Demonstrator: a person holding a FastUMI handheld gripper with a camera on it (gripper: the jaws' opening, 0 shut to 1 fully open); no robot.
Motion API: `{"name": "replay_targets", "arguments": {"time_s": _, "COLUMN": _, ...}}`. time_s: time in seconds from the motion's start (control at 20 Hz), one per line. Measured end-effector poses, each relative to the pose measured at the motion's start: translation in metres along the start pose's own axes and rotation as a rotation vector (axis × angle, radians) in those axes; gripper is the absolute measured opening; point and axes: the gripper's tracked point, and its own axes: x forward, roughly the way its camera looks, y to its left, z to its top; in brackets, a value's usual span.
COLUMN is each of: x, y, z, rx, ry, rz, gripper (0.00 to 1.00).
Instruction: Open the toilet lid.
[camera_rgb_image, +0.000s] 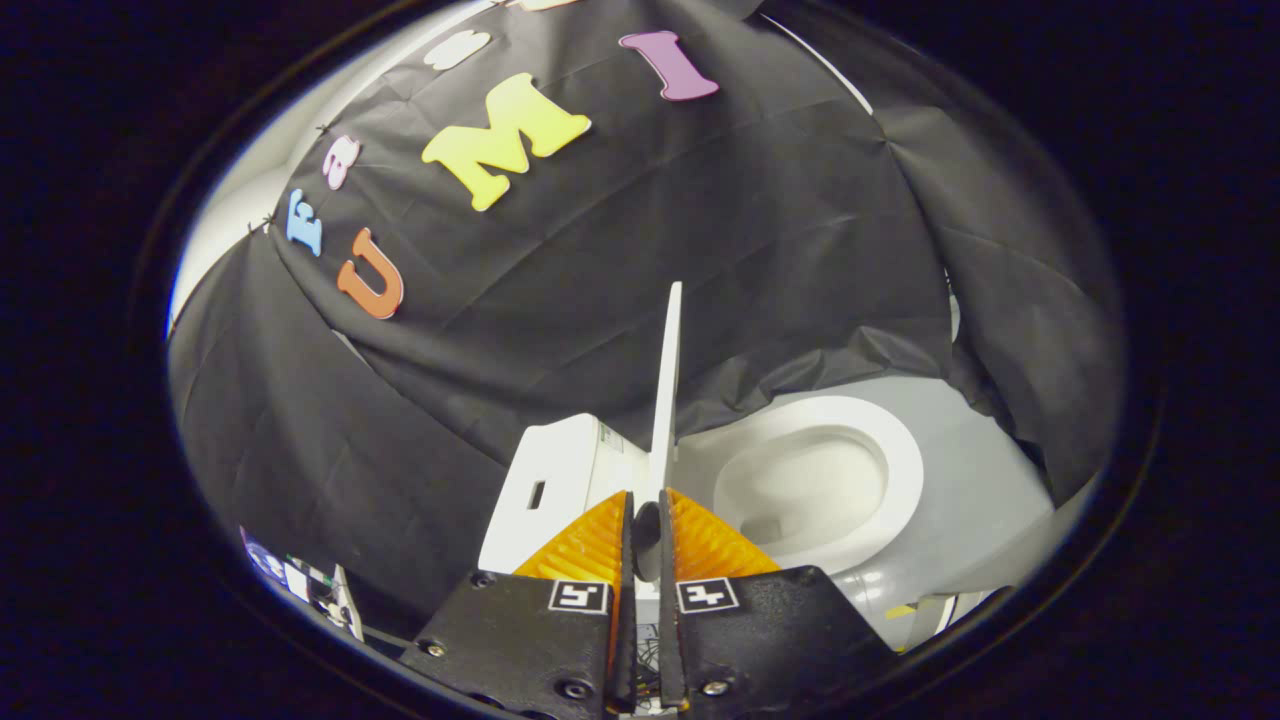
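Toilet lid (667, 390), thin white slab, is standing edge-on toward twelve o'clock; gripper (646, 500) is pinching its lower edge, fingers narrow. Glossy oval seat (900, 470) at three o'clock.

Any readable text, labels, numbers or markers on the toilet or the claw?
No words or numbers can be read.
Claw, its fingers closed on the edge of the upright toilet lid: a square black-and-white marker on each finger, coded patterns, not text.
Toilet tank: a small label beside the lid, too small to read.
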Motion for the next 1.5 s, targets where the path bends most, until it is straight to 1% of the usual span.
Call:
{"name": "replay_targets", "arguments": {"time_s": 0.35, "x": 0.003, "y": 0.040, "z": -0.006, "rx": -0.069, "ry": -0.002, "rz": -0.001, "gripper": 0.12}}
{"name": "replay_targets", "arguments": {"time_s": 0.85, "x": 0.016, "y": 0.096, "z": -0.016, "rx": -0.131, "ry": -0.012, "rz": 0.020, "gripper": 0.12}}
{"name": "replay_targets", "arguments": {"time_s": 1.05, "x": 0.021, "y": 0.112, "z": -0.020, "rx": -0.156, "ry": -0.011, "rz": 0.007, "gripper": 0.12}}
{"name": "replay_targets", "arguments": {"time_s": 1.5, "x": 0.037, "y": 0.159, "z": -0.035, "rx": -0.254, "ry": -0.010, "rz": -0.001, "gripper": 0.12}}
